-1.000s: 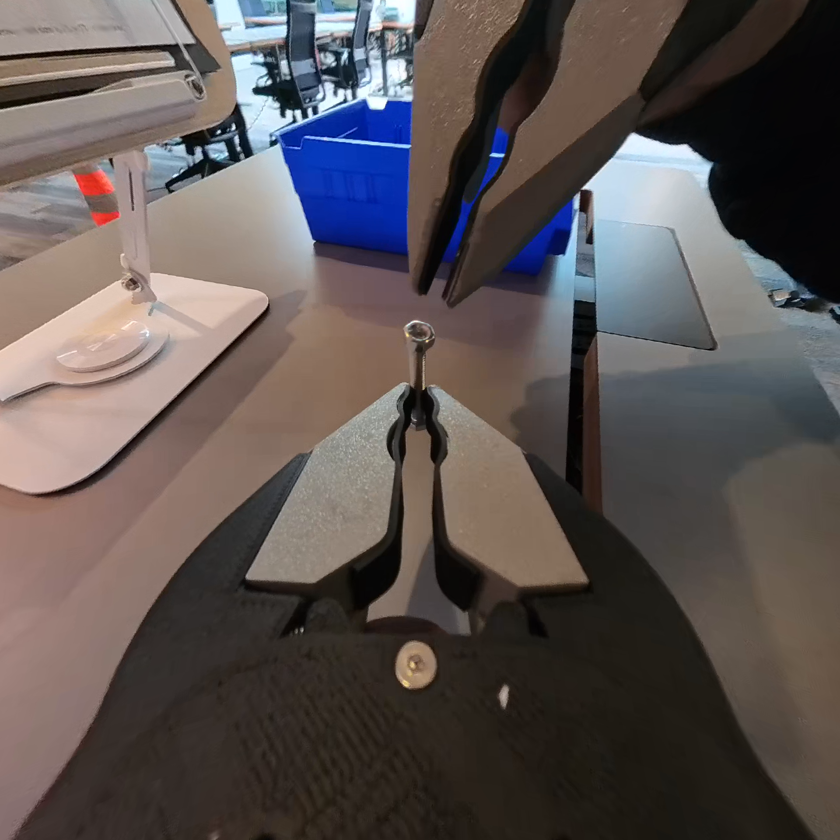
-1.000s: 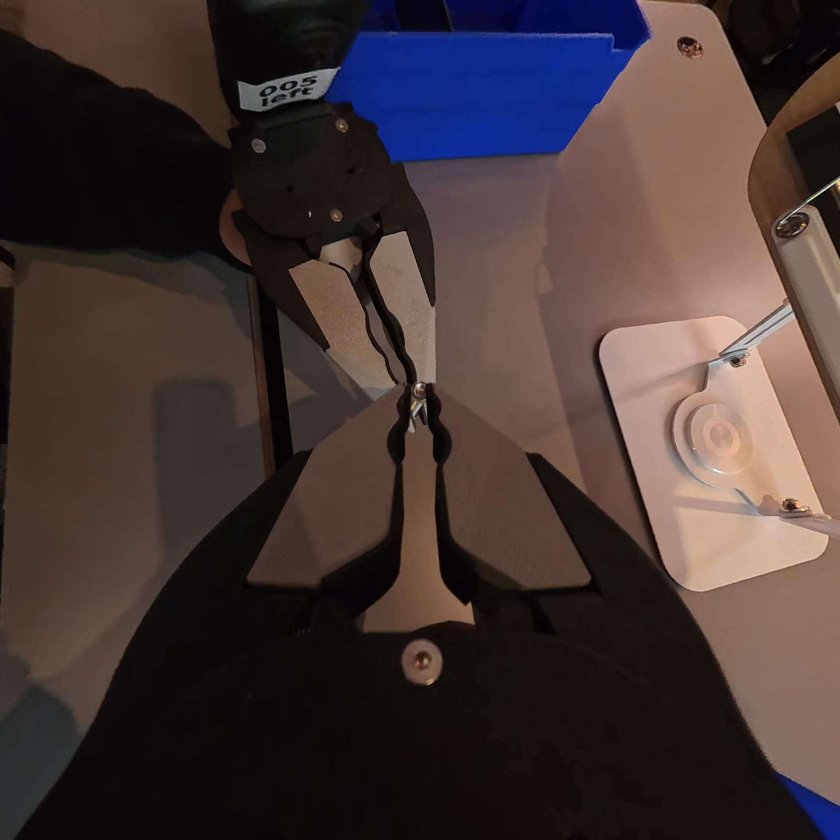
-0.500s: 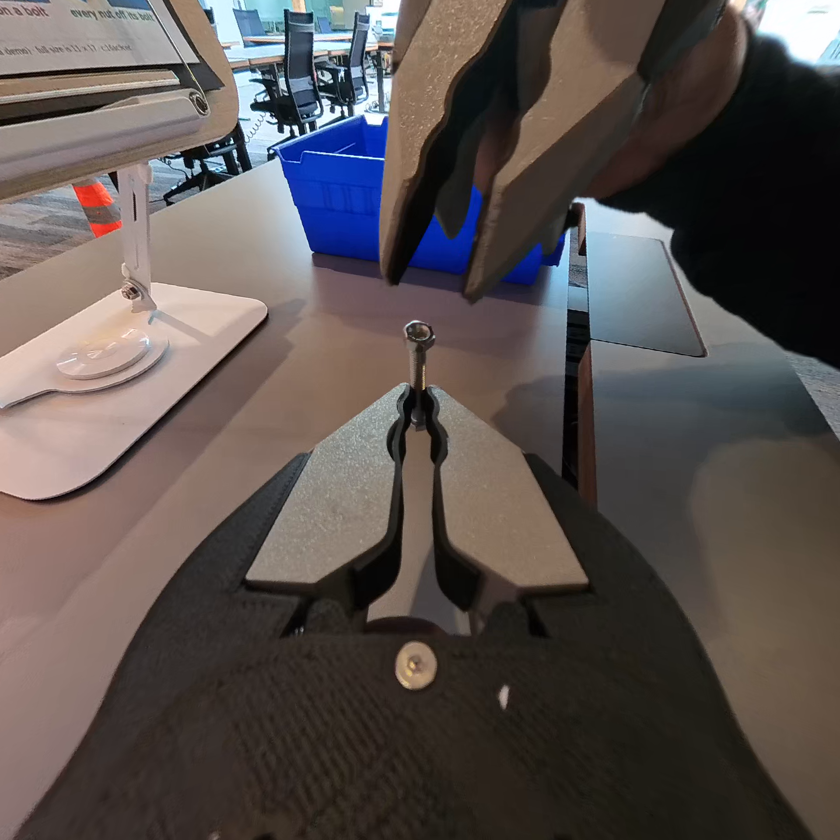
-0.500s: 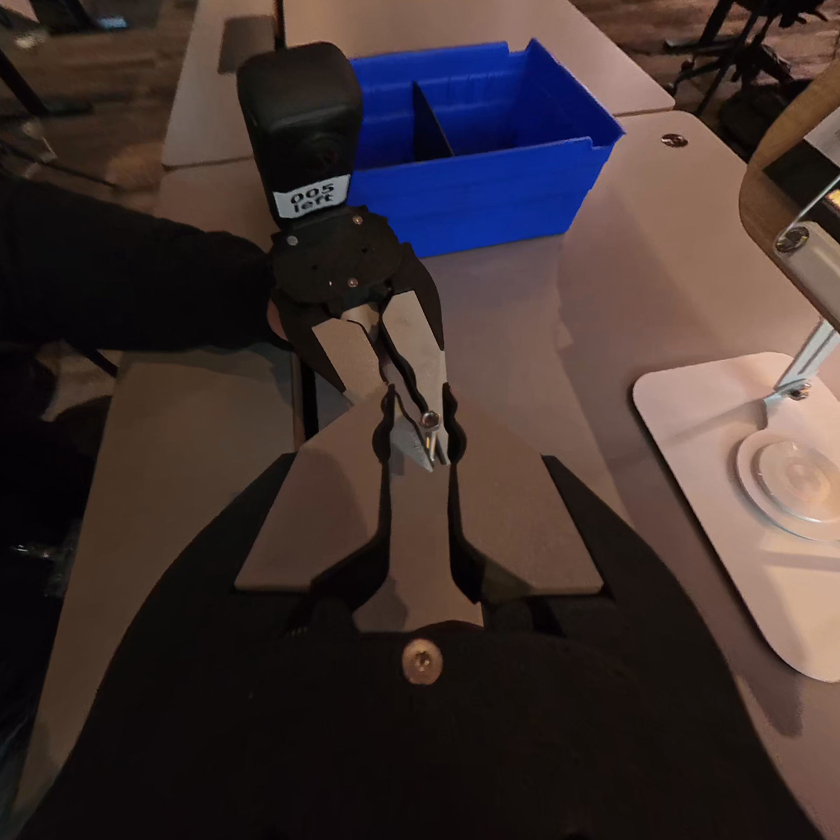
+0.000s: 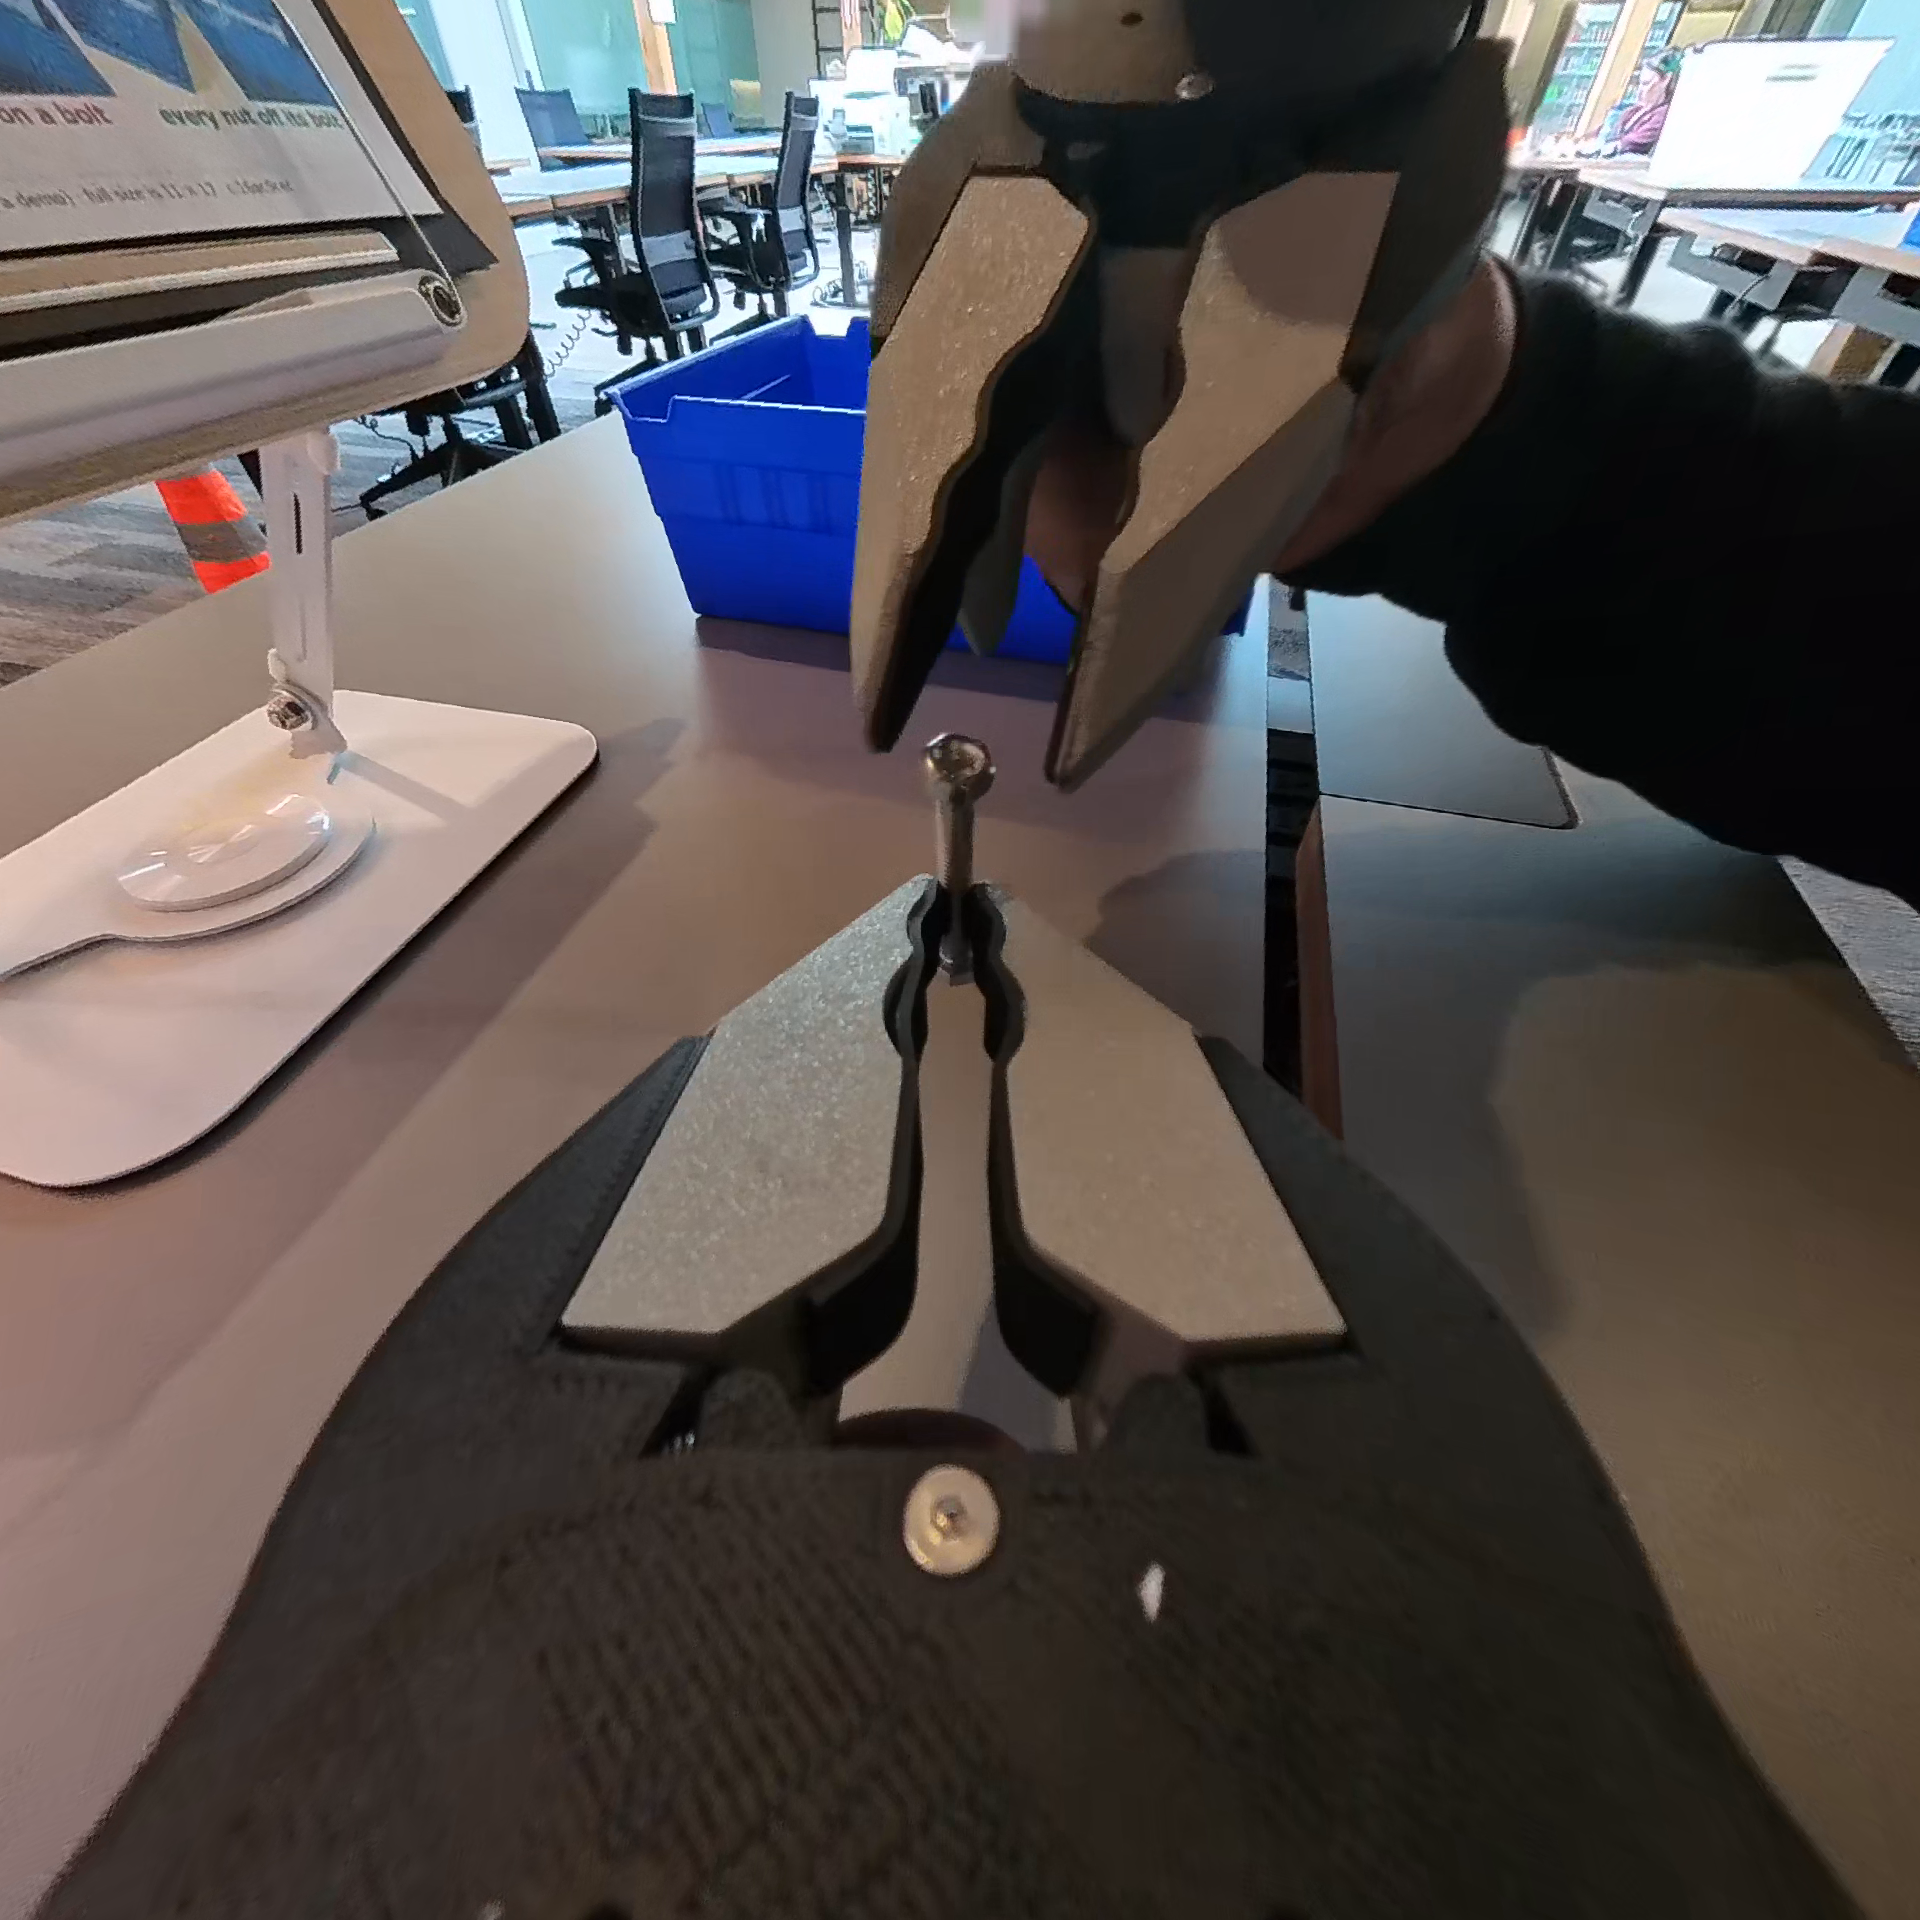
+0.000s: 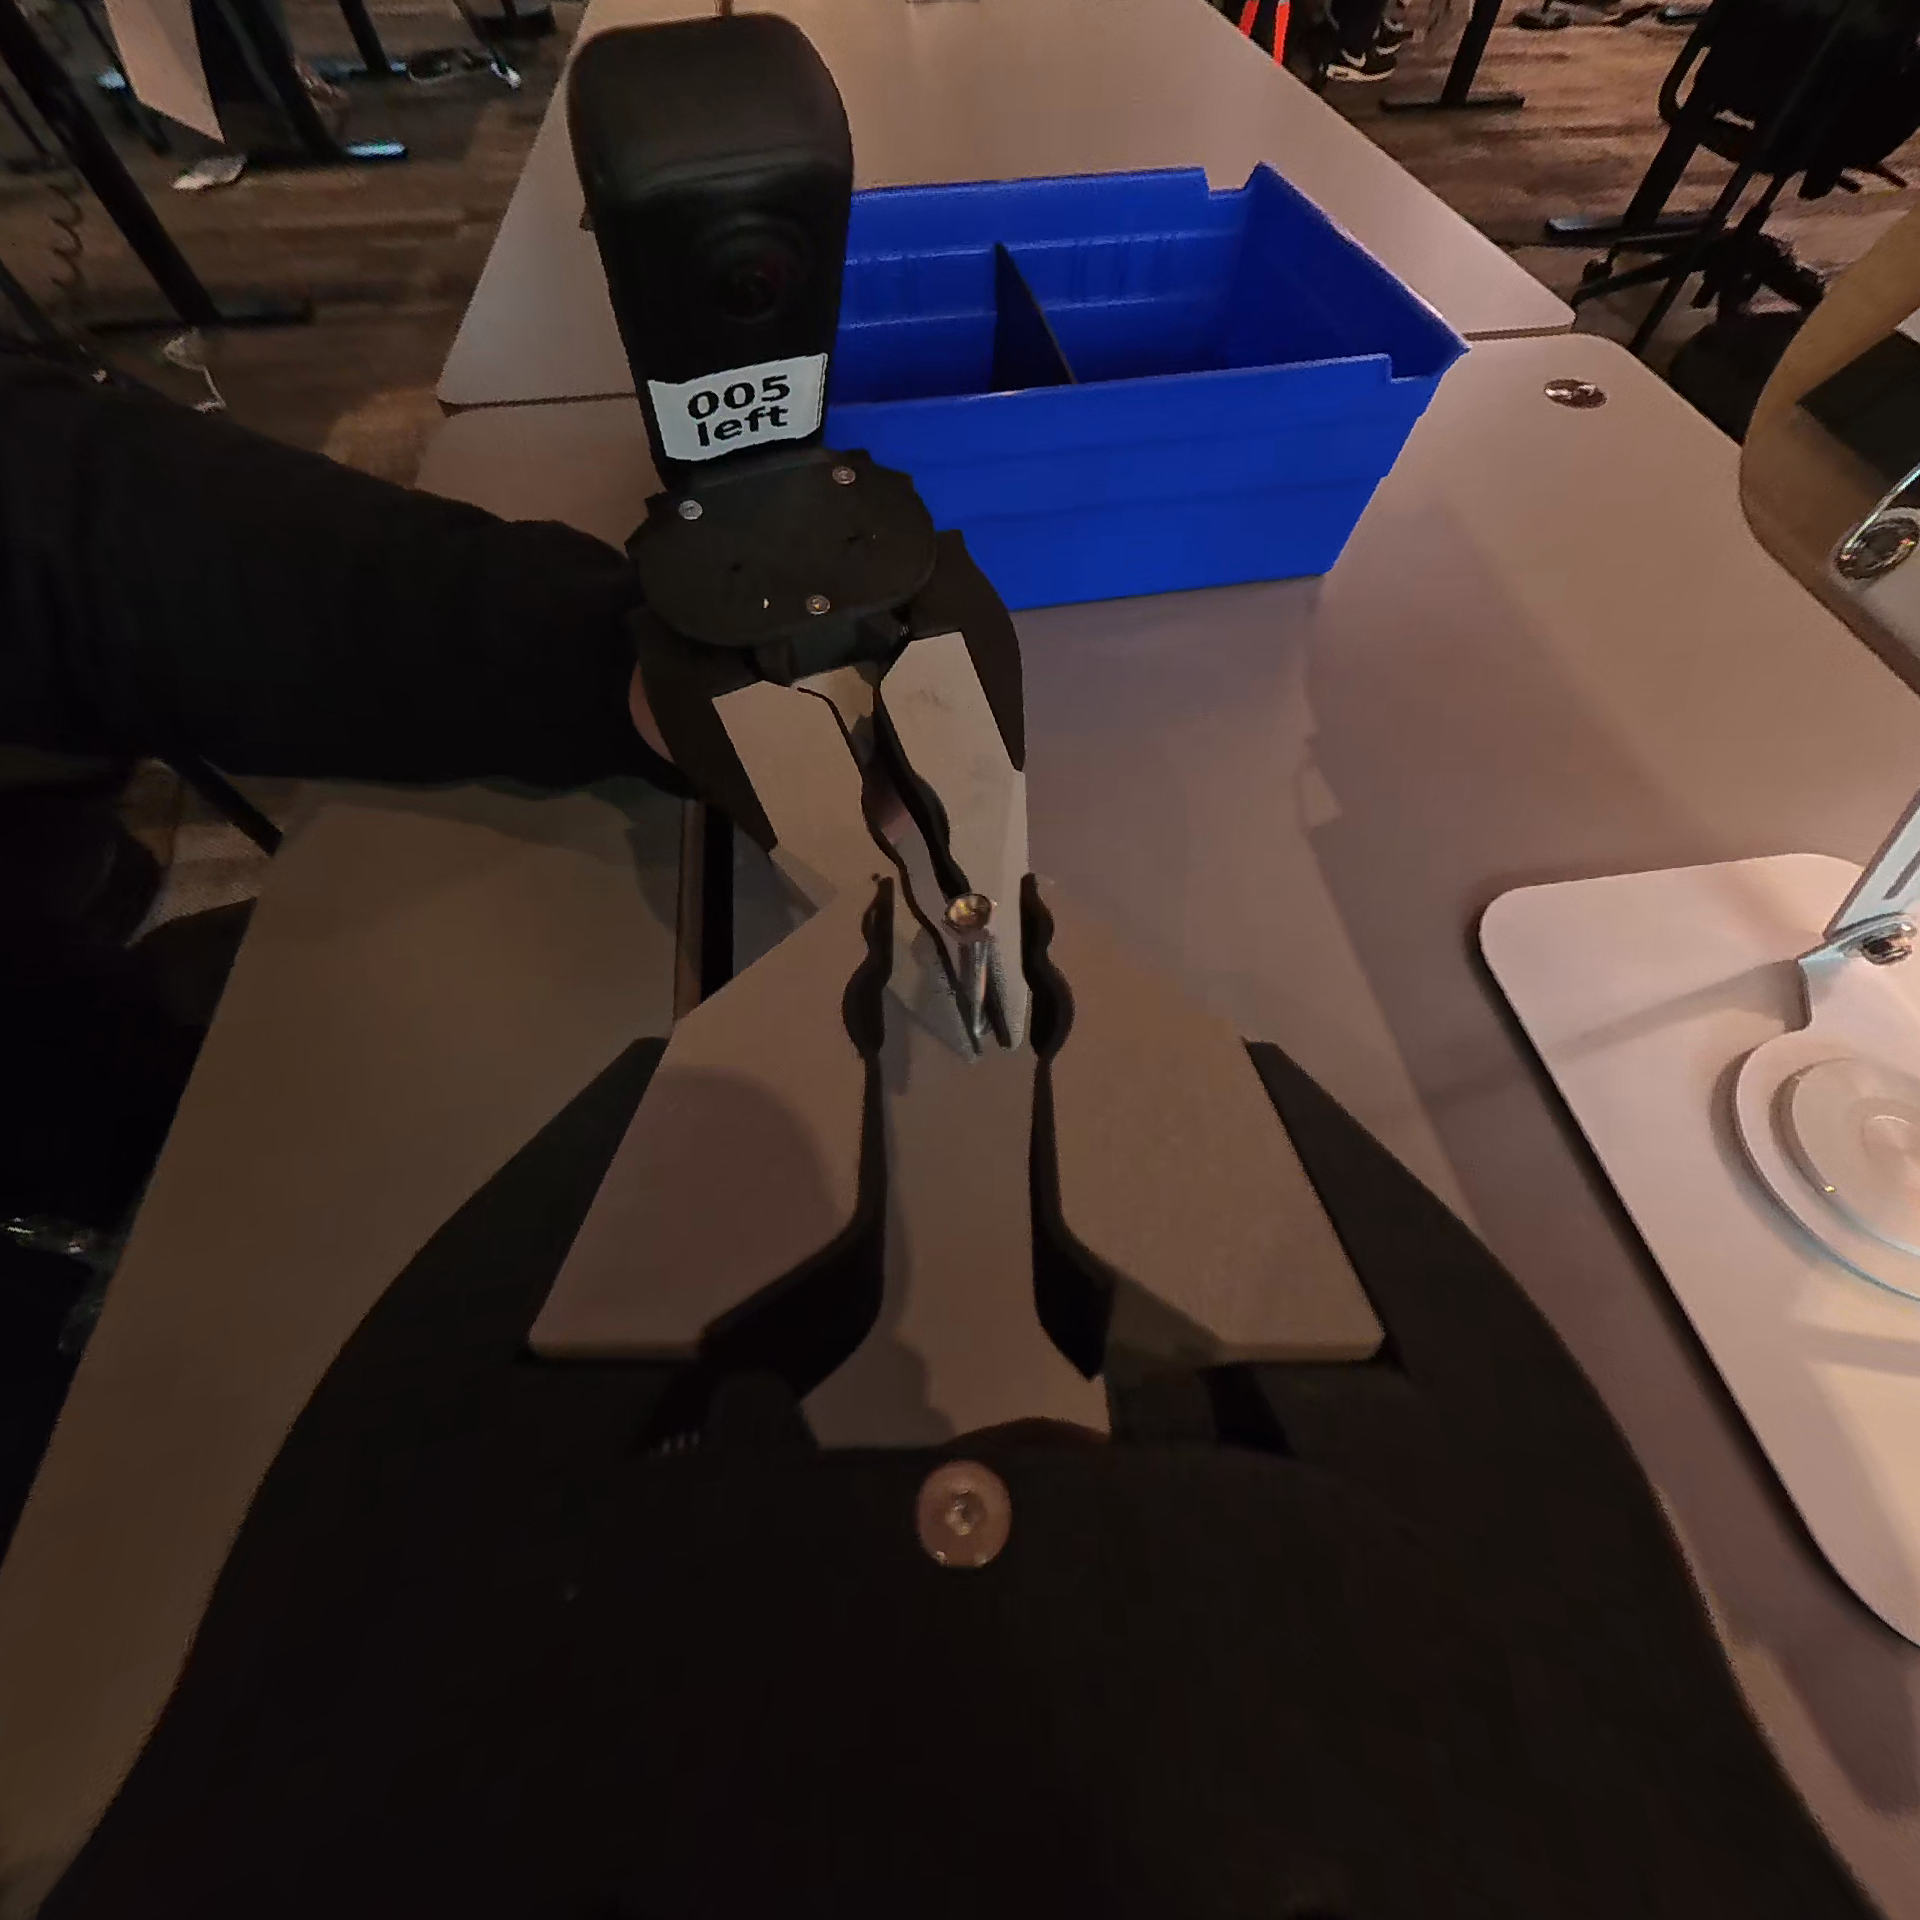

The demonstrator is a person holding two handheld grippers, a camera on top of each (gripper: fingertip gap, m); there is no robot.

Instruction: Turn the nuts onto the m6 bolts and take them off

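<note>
Bolt (image 5: 954, 821) is the thing to watch: it stands up straight, its lower end pinched between the tips of the left hand-held gripper (image 5: 954, 935), whose two fingers are pressed together around it. Its round head points up. No nut shows on the shaft in either view, so it looks bare.

Just above the head hangs the right hand-held gripper (image 5: 961, 764), with its fingers spread apart, one on each side of the bolt head and not touching it. In the right wrist view the bolt (image 6: 971, 966) sits in the gap between those spread fingers. I see nothing held in them.

Behind, on the grey worktop (image 5: 727, 831), sits a blue bin (image 6: 1143, 499) with a divider inside. I cannot see what is in it. A white stand base (image 5: 260, 883) lies to one side.

My guess is that this bolt has no nut on it now, so either a nut has just come off or one has yet to go on. I cannot tell how many bolts are left.
</note>
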